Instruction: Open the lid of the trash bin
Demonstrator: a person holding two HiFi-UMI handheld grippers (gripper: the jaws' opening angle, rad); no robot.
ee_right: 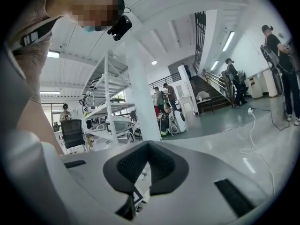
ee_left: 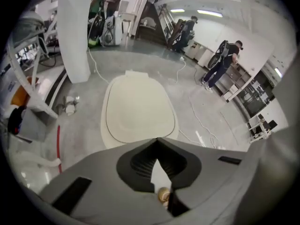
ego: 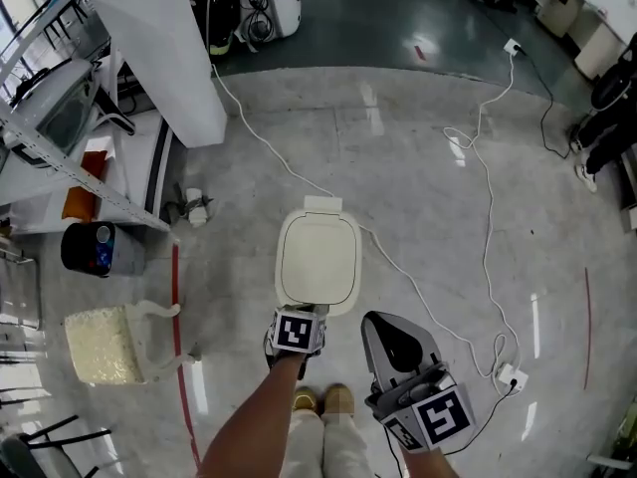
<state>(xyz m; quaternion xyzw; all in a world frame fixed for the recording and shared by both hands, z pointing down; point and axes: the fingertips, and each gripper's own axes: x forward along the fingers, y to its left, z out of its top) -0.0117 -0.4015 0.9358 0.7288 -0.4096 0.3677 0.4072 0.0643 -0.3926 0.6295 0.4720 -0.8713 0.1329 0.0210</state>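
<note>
- Shoes (ego: 323,399) first, right under us, toes toward the bin, on a pale glossy floor (ego: 428,167).
- Left gripper (ego: 298,318) comes next, straight ahead of the shoes, marker cube facing up. In its own view we see the jaw tips pressed together with nothing between them.
- Right gripper (ego: 374,318) hangs beside it on the right, apart from the bin. Its jaw tips meet too, and they grip nothing. Its camera is tilted up across the room.
- Trash bin (ego: 318,308) now: cream, with rounded corners, standing on the floor just past the left gripper's tips. We cannot tell whether the tips touch its near rim.
- Lid (ego: 317,257) lies flat and closed on the bin, with a small tab at its far edge.
- Cable (ego: 418,292), thin and white, runs across the floor behind and right of the bin to a power strip (ego: 511,376) near the right gripper.
- Red line (ego: 177,307) on the floor runs left of the bin, and a black bucket (ego: 88,249) stands further left.
- Pillar (ego: 164,58), white and square, rises beyond, with metal shelves (ee_right: 105,109) at its side.
- People (ee_left: 226,62) stand well off at the far side of the hall.
</note>
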